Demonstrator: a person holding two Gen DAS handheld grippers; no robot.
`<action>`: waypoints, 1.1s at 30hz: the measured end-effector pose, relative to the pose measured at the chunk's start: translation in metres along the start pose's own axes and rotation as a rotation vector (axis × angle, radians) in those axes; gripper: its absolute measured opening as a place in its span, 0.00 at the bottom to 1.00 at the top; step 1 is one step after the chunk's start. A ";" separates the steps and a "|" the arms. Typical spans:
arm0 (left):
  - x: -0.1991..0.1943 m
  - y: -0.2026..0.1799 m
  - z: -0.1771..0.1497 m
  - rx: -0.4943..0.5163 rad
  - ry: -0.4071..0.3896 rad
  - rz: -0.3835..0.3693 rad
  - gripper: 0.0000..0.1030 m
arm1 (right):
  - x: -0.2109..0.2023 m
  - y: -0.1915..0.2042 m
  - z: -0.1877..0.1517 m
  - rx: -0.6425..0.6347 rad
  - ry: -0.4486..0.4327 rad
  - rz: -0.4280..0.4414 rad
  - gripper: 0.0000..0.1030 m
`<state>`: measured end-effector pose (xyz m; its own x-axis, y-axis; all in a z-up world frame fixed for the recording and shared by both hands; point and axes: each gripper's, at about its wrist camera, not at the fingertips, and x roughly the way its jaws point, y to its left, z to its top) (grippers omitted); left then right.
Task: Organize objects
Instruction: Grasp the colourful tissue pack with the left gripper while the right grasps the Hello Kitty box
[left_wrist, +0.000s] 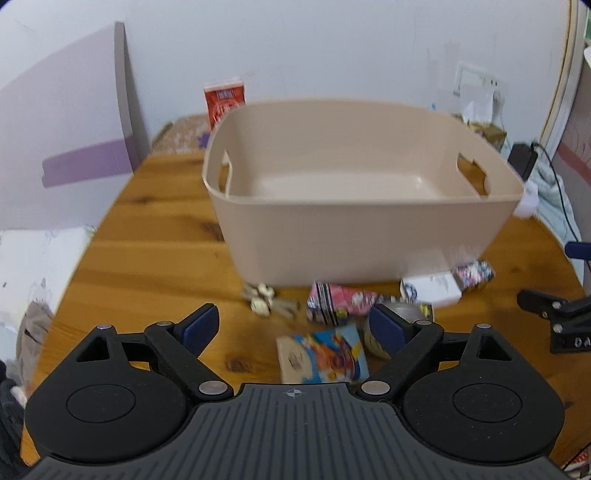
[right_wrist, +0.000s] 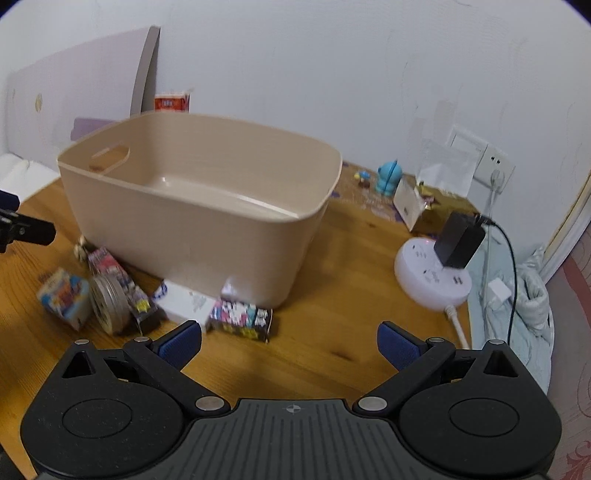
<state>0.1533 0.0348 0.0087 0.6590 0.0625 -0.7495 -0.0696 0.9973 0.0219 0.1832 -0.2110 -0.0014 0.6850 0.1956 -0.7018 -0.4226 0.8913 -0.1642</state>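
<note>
With both tools spread wide and empty, we should lower the left tool (left_wrist: 291, 325) squarely over the colourful cartoon-printed card box (left_wrist: 323, 354) lying just ahead of it on the wooden surface (left_wrist: 147, 258), before the empty beige plastic bin (left_wrist: 364, 206), while the right tool (right_wrist: 290, 341) hangs over bare wood.
</note>
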 end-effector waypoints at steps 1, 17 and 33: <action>0.004 -0.002 -0.003 0.003 0.010 -0.001 0.87 | 0.005 0.000 -0.002 0.004 0.007 -0.001 1.00; 0.049 -0.011 -0.028 -0.002 0.121 -0.014 0.87 | 0.063 0.004 -0.020 0.111 0.013 0.049 1.00; 0.058 -0.013 -0.026 -0.001 0.121 -0.013 0.70 | 0.080 -0.002 -0.007 0.222 -0.039 0.149 0.82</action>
<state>0.1730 0.0247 -0.0522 0.5650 0.0449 -0.8239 -0.0623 0.9980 0.0117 0.2346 -0.2000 -0.0624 0.6493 0.3433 -0.6787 -0.3828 0.9186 0.0984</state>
